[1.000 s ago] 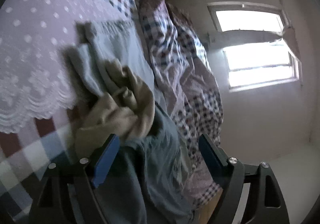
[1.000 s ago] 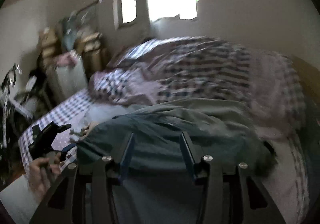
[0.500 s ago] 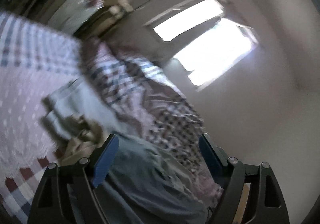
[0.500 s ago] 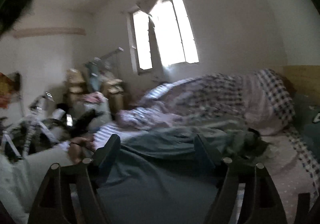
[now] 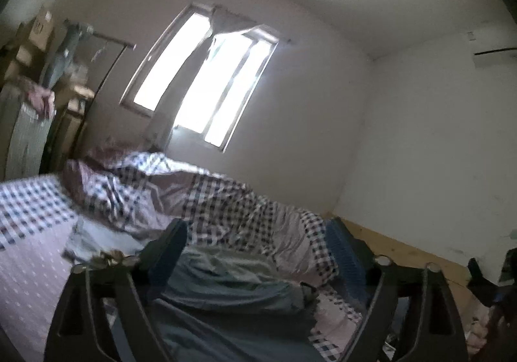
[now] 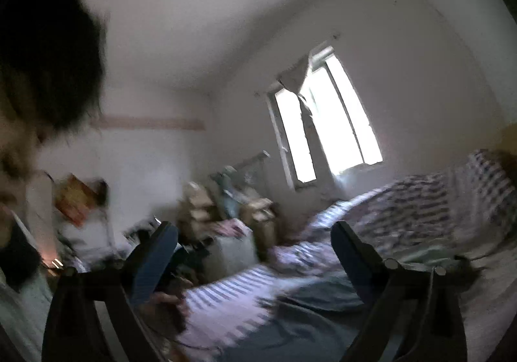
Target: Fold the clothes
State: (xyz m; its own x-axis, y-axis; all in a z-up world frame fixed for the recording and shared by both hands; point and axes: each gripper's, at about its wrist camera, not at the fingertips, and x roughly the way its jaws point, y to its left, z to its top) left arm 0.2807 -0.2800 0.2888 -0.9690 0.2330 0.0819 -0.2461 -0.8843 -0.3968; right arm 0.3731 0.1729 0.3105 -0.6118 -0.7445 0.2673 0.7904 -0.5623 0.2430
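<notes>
A dark blue-grey garment lies spread on the bed, seen blurred in the right wrist view too. A small pile of pale clothes sits to its left on the pink dotted sheet. My left gripper hangs above the garment, pointing level; its jaws are opening and nothing is pressed between them. My right gripper is raised and aimed towards the room's corner; its jaws are also opening and hold nothing.
A rumpled checked quilt lies along the wall under the window. Boxes and heaped clutter stand past the bed's end. The person's head fills the right wrist view's upper left. A wooden bed frame borders the right.
The right jaws spread wide and came off the dark garment. Both grippers lifted and swung away from the bed surface; the left view rolled upright and now looks across the room.
</notes>
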